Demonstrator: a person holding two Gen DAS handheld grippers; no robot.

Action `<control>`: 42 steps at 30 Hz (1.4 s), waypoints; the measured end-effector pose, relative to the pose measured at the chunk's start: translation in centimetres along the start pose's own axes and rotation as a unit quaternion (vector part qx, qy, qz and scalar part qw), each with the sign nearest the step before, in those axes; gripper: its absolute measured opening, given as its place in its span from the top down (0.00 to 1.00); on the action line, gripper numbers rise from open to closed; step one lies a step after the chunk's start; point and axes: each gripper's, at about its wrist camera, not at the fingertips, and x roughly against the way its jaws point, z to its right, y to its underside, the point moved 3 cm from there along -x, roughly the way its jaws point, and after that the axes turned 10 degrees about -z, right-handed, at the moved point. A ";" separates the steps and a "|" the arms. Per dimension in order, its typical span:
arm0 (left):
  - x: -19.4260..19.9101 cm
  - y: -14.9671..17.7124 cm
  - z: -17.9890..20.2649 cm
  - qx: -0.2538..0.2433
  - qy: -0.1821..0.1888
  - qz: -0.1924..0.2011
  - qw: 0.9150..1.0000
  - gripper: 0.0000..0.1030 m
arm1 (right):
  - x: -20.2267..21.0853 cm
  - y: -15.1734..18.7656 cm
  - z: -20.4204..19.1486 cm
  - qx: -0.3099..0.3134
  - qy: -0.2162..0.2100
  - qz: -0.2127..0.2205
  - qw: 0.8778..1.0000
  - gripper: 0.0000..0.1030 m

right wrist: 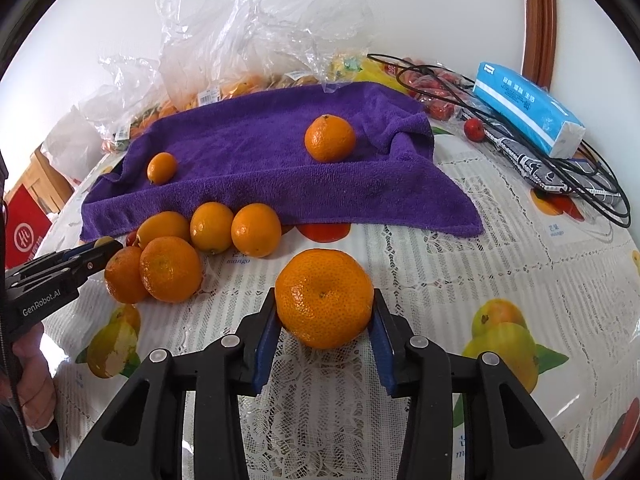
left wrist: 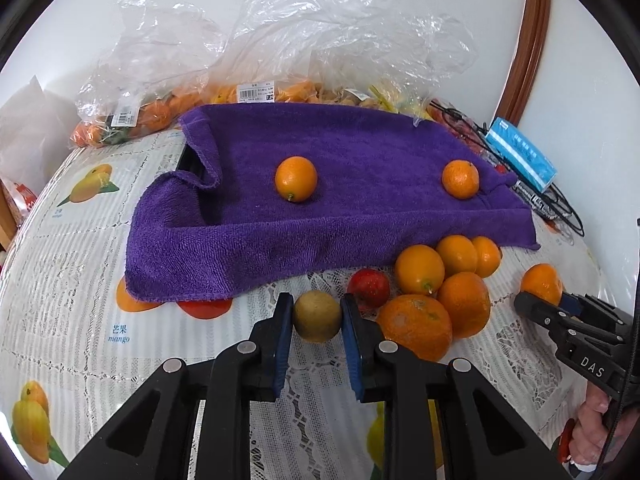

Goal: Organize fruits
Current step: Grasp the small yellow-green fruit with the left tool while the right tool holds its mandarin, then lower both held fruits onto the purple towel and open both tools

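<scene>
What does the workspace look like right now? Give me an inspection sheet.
Surface: table under a fruit-print lace cover.
Job's things: two oranges on the purple towel; loose orange pile with a red fruit at its front edge.
Clutter: plastic bags of fruit behind; blue tissue pack.
Grippers: left gripper shut on a small brownish fruit; right gripper shut on a mandarin.
Cables: black cable looped at the tissue pack.
Surroundings: white wall, wooden frame.
</scene>
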 end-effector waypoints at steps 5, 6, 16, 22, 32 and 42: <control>1.3 -0.1 -0.4 0.006 0.005 0.001 1.000 0.78 | 1.0 0.0 0.3 -0.011 0.014 0.016 1.000 0.60; 1.9 -0.1 -0.5 0.010 0.005 0.003 1.000 0.78 | 1.3 0.0 0.3 -0.013 0.013 0.017 1.000 0.60; 6.0 -1.6 -1.8 0.048 0.004 0.028 0.998 0.78 | 5.9 -2.0 -1.0 -0.011 0.012 0.061 0.998 0.60; 7.3 -2.7 -2.1 0.062 0.003 0.041 0.997 0.78 | 7.8 -4.9 -2.1 -0.003 0.004 0.088 0.996 0.60; 6.3 -6.4 -2.8 0.076 -0.010 0.065 0.995 0.78 | 7.3 -9.7 -2.1 -0.008 -0.006 0.115 0.993 0.60; 2.6 -11.8 -3.9 0.101 -0.022 0.085 0.991 0.78 | 3.7 -15.2 -0.9 -0.003 -0.016 0.114 0.993 0.60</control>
